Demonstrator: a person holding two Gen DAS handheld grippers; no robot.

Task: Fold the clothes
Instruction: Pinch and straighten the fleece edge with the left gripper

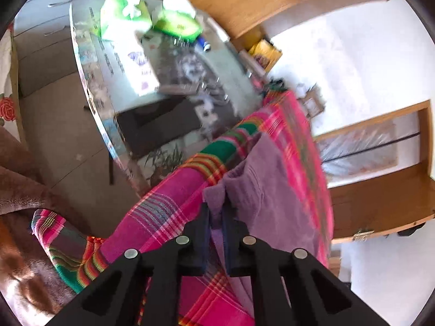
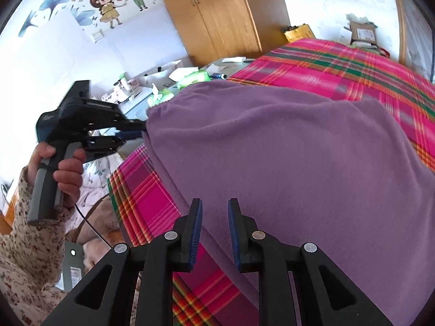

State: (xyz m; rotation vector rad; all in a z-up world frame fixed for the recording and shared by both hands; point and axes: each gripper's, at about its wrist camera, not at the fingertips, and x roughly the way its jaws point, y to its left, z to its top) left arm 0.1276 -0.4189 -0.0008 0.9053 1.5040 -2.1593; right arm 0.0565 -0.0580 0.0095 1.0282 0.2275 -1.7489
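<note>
A purple fleece garment (image 2: 285, 149) lies spread on a bed covered by a pink plaid sheet (image 2: 339, 62). My left gripper (image 1: 216, 213) is shut on a corner of the purple garment (image 1: 261, 190), with cloth pinched between its blue pads. From the right wrist view, that left gripper (image 2: 142, 131) grips the garment's left edge near its gathered hem, held by a hand (image 2: 68, 174) in a floral sleeve. My right gripper (image 2: 215, 206) hovers open over the garment's near edge, nothing pinched between its fingers.
A glass-topped table (image 1: 89, 87) stands beside the bed, holding green tissue packs (image 1: 122, 16) and boxes. A wooden wardrobe (image 2: 217, 13) is at the back. A brown blanket (image 1: 19, 190) lies at the left. A cardboard box (image 2: 363, 34) sits beyond the bed.
</note>
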